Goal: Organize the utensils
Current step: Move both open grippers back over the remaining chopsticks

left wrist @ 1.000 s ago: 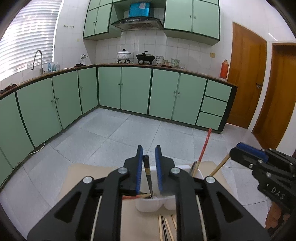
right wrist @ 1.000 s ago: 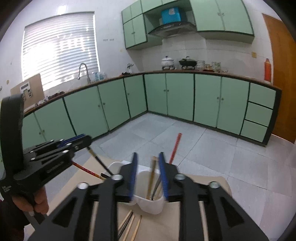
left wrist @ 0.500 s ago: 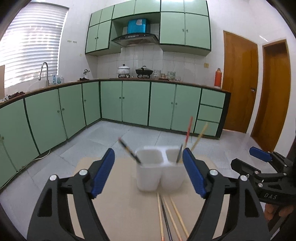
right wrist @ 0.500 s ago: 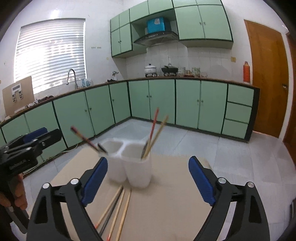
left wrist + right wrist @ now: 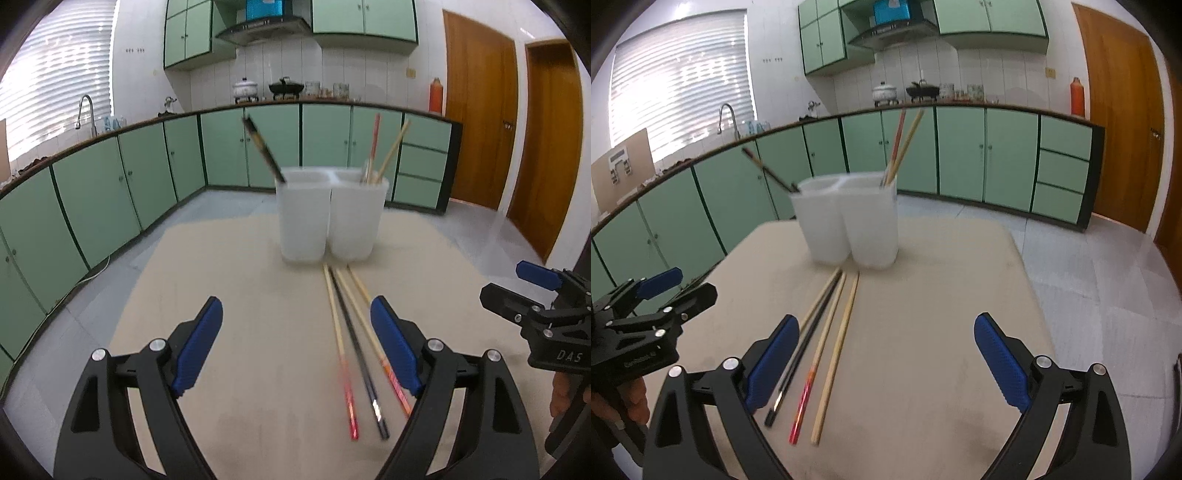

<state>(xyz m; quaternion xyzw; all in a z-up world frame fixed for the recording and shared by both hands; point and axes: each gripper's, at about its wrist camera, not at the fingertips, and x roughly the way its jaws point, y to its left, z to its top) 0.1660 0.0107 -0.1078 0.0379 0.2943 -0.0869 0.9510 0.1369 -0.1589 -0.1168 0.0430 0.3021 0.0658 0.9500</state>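
Note:
A white two-compartment holder stands at the far side of the beige table. A dark chopstick leans out of its left compartment. A red and a bamboo chopstick stand in the right one. Several loose chopsticks lie flat in front of the holder. My left gripper hovers over the table, jaws opening and holding nothing. My right gripper is beside it, jaws also opening and holding nothing.
Green base cabinets run along the far walls under a counter with a sink tap and pots. Grey tiled floor surrounds the table. Two wooden doors are at the right. A hand holds the left gripper's handle.
Both grippers were nearly shut over the holder, each with a chopstick between its fingers. Those chopsticks now stand in the holder; both grippers have opened wide, pulled back and sunk toward the table.

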